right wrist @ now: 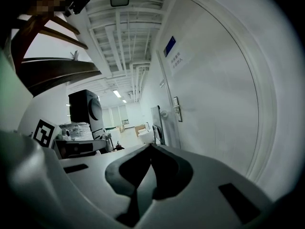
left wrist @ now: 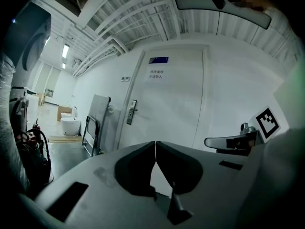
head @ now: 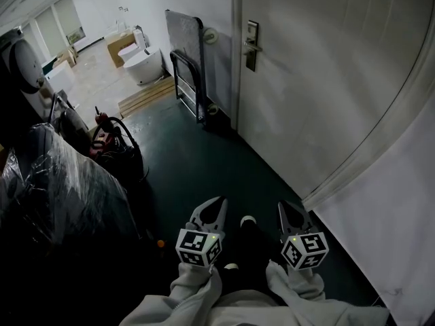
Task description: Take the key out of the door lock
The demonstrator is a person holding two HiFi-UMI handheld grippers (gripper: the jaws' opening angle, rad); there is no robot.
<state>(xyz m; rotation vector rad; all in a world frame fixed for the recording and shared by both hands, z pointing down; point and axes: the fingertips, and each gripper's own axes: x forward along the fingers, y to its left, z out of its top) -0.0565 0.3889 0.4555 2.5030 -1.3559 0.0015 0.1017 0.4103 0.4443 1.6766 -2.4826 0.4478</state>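
Note:
The white door (head: pixel 326 80) stands shut on the right. Its metal lock plate with a lever handle (head: pixel 252 45) is far ahead of both grippers, and also shows small in the left gripper view (left wrist: pixel 131 111) and the right gripper view (right wrist: pixel 177 109). A key is too small to make out. My left gripper (head: pixel 216 202) and right gripper (head: pixel 291 208) are held low, side by side, pointing toward the door. The left gripper (left wrist: pixel 155 142) has its jaws together with nothing between them. The right gripper (right wrist: pixel 150 145) also shows its tips touching and empty.
A folded metal trolley (head: pixel 187 60) leans on the wall left of the door. A white toilet (head: pixel 143 63) and a wooden pallet (head: pixel 143 97) lie beyond it. Plastic-wrapped goods (head: pixel 61 182) and a red tool with cables (head: pixel 109 138) crowd the left. A white sheet (head: pixel 387 229) hangs at right.

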